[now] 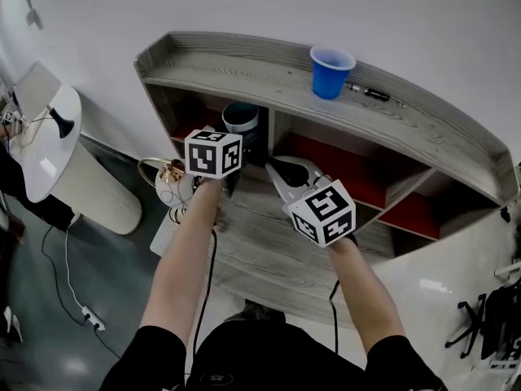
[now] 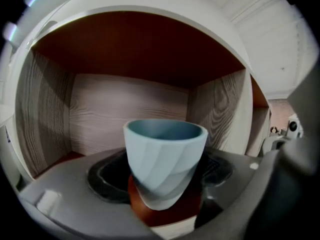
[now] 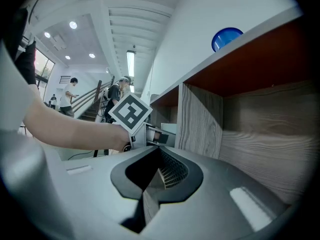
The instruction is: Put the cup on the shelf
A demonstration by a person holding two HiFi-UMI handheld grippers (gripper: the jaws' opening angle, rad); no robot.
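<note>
Left gripper (image 2: 165,180): jaws set wide and clamped on the lower body of the grey-blue cup (image 2: 165,159), one pad on each side. The cup is upright, mouth up, and nothing can be seen inside it. It sits within the mouth of the left compartment of the shelf (image 1: 244,78), with the wood-grain back wall behind it and a red-brown surface showing under its base. Whether the base touches that surface cannot be told.

In the head view the same cup (image 1: 242,117) lies just left of the upright divider (image 1: 273,130), in front of the left gripper's marker cube (image 1: 213,153).

Right gripper (image 3: 150,178): jaws closed together, nothing between them. It is held in front of the shelf, beside the left gripper, at the compartment right of the divider. In the head view the right gripper (image 1: 277,169) is clear of the cup.

Top board of the shelf: a bright blue cup (image 1: 331,70) stands upright, with a dark pen (image 1: 370,93) lying just beside it on the right. Both are well apart from the grippers.

A round white table (image 1: 49,149) stands left of the shelf
</note>
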